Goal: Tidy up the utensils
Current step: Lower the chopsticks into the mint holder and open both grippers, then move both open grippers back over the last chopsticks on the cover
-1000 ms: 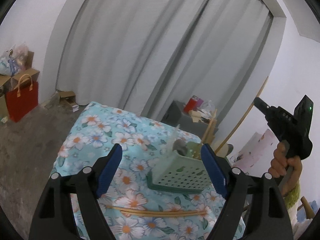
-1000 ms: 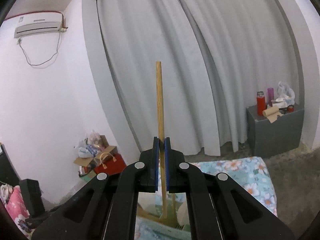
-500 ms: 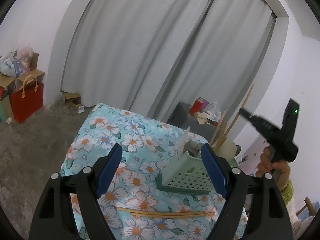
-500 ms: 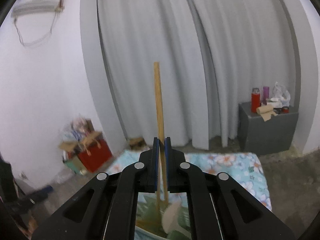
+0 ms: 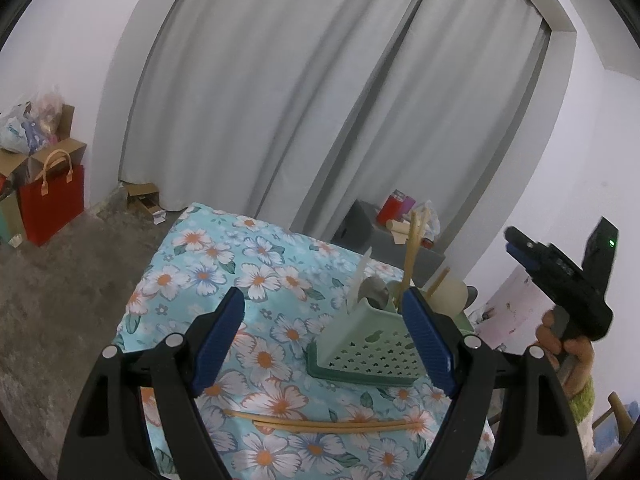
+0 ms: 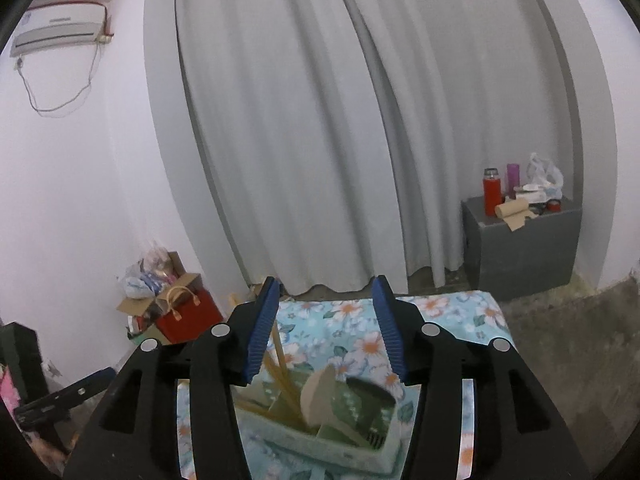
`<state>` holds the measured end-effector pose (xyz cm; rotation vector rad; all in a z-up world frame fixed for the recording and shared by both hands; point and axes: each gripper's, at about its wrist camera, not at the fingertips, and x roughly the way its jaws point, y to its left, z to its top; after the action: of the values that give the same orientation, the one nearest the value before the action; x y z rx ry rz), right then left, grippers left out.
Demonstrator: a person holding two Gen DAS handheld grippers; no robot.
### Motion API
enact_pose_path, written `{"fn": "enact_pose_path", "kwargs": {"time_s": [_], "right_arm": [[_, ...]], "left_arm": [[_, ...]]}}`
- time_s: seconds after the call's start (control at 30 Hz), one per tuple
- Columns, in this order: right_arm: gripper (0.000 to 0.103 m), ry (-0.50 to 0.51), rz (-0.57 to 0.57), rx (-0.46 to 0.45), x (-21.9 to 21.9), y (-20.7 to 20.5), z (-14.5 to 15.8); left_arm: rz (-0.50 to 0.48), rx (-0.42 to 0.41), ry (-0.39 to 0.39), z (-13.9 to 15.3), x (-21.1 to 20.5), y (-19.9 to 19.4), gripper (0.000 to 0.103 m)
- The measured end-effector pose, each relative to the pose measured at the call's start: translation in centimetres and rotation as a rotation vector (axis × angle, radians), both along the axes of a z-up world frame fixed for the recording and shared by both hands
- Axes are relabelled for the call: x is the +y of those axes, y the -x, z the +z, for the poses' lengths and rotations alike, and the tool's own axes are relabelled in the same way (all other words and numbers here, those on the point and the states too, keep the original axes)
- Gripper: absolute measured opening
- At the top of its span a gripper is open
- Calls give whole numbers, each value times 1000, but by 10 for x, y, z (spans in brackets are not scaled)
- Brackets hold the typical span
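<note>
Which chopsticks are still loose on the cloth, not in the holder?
The pair of chopsticks lying flat side by side on the floral cloth, just ahead of the left gripper. The other chopsticks stand upright in the green holder.

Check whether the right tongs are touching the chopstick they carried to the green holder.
Apart. In the right wrist view the right tongs have just been opening; the chopstick leans in the green holder, below the blue pads, clear of them.

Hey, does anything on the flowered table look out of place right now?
Yes: two chopsticks lie flat on the tablecloth in front of the green utensil basket, apart from it, while the other chopsticks stand inside. Nothing looks spilled or broken.
</note>
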<state>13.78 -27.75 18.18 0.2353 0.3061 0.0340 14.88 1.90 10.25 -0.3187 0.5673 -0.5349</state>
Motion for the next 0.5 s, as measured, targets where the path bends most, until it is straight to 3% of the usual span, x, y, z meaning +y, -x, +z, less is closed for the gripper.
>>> {"fn": "enact_pose_path", "kwargs": {"time_s": [0.27,0.5], "right_arm": [[64,-40,39,49,11,42,-22],[66,-79,59,198,31,48,-69]], "left_arm": [[-14,28,-38,-7,-8,0,79],[7,101,-191,-29,-28,5,79]]}}
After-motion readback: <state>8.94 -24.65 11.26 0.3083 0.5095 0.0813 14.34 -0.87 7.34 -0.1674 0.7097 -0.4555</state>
